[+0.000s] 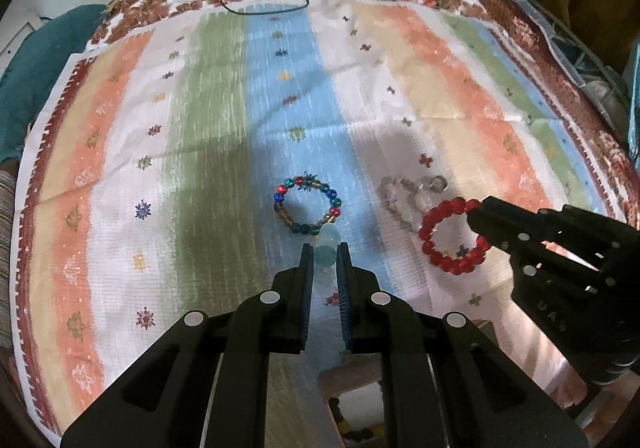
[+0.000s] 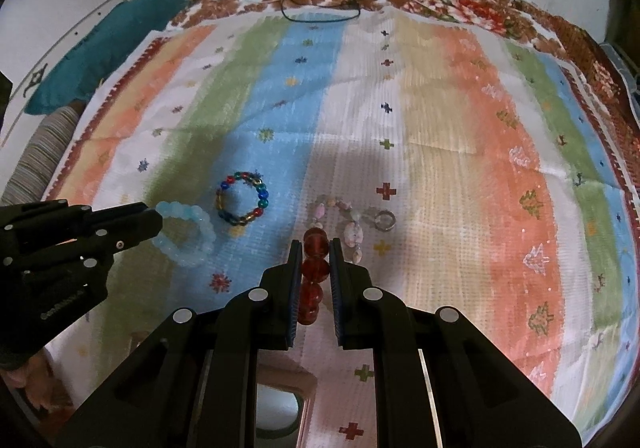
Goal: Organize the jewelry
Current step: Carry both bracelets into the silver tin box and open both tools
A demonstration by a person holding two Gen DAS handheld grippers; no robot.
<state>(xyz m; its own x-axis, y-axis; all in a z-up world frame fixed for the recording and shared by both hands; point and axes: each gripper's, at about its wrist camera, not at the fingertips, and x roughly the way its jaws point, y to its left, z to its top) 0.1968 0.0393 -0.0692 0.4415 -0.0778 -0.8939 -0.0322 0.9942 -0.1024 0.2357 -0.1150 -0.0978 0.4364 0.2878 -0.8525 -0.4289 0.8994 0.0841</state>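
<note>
My left gripper is shut on a pale blue bead bracelet, which hangs off the cloth; the right wrist view shows the same bracelet as a full ring at that gripper's tip. My right gripper is shut on a red bead bracelet, seen as a ring at its tip in the left wrist view. A multicoloured bead bracelet lies flat on the blue stripe. A pale pink bead bracelet and a small metal ring lie beside it.
A striped cloth with a brown floral border covers the surface. A black cord loops at the far edge. A pinkish box with small items sits under the grippers near the front edge. A teal cushion lies at the far left.
</note>
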